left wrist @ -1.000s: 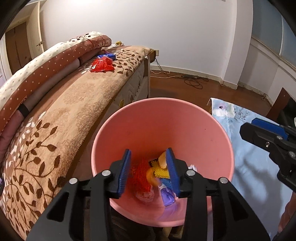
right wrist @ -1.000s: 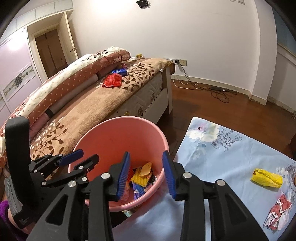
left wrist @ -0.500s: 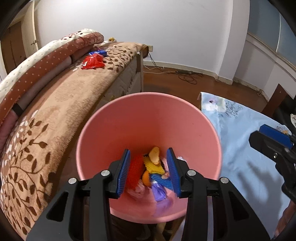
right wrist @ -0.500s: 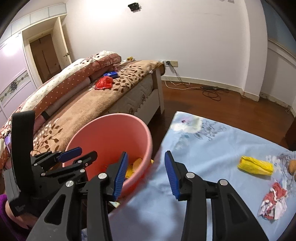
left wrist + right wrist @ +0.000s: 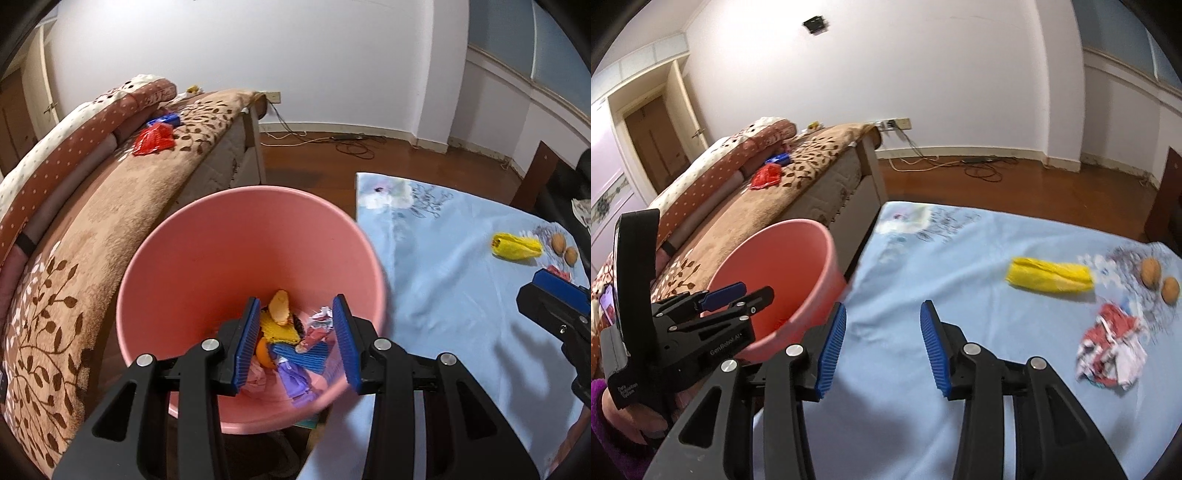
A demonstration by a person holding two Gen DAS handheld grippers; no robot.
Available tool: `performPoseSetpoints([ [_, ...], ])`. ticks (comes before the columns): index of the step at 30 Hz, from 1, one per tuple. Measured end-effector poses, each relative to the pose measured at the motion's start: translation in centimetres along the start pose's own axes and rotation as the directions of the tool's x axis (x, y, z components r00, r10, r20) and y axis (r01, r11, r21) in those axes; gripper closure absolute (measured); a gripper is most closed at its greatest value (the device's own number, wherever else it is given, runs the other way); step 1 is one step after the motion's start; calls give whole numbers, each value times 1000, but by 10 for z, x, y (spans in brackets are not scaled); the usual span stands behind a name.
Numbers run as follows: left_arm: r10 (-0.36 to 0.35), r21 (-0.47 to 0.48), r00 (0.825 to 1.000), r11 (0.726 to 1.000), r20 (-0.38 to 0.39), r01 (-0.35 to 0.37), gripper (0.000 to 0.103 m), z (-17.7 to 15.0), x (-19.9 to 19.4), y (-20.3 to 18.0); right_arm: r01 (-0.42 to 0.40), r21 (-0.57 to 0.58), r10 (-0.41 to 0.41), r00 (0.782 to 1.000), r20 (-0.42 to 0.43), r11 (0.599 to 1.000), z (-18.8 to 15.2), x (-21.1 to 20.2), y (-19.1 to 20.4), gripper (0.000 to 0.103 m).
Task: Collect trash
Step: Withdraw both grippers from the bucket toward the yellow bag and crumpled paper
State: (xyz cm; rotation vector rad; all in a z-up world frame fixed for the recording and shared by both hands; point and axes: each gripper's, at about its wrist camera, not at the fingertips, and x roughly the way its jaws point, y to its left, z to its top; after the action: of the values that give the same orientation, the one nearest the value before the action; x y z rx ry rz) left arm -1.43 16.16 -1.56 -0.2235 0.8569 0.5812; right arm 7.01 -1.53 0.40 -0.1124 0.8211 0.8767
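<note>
A pink bucket (image 5: pixel 207 258) stands between the bed and the table, with several wrappers and peel pieces (image 5: pixel 291 343) in its bottom; it also shows in the right wrist view (image 5: pixel 798 266). My left gripper (image 5: pixel 297 343) is open and empty above the bucket. My right gripper (image 5: pixel 882 347) is open and empty over the blue tablecloth (image 5: pixel 942 266). On the cloth lie a yellow wrapper (image 5: pixel 1051 280), a crumpled red-and-white wrapper (image 5: pixel 1112 350) and two walnuts (image 5: pixel 1150 277). A red wrapper (image 5: pixel 766 176) and a blue one (image 5: pixel 777 158) lie on the bed.
The bed with a brown leaf blanket (image 5: pixel 92 229) runs along the left. Cables (image 5: pixel 979 166) lie on the wooden floor by the far wall. A dark wooden piece of furniture (image 5: pixel 1171 184) stands at the right. A door (image 5: pixel 653 144) is at the far left.
My right gripper has swung right, from over the bucket to over the tablecloth, bringing the wrappers and walnuts closer. My left gripper stays open above the bucket.
</note>
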Motion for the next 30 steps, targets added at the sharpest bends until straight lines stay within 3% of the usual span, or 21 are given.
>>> performPoseSetpoints([
  [16, -13, 95, 1000, 995, -21, 15, 62, -5, 6, -44, 76, 163, -79, 997, 15, 984, -33, -33, -71, 62],
  [30, -24, 131, 1000, 991, -17, 25, 62, -7, 10, -70, 177, 298, -188, 982, 11, 938, -61, -58, -136, 62],
])
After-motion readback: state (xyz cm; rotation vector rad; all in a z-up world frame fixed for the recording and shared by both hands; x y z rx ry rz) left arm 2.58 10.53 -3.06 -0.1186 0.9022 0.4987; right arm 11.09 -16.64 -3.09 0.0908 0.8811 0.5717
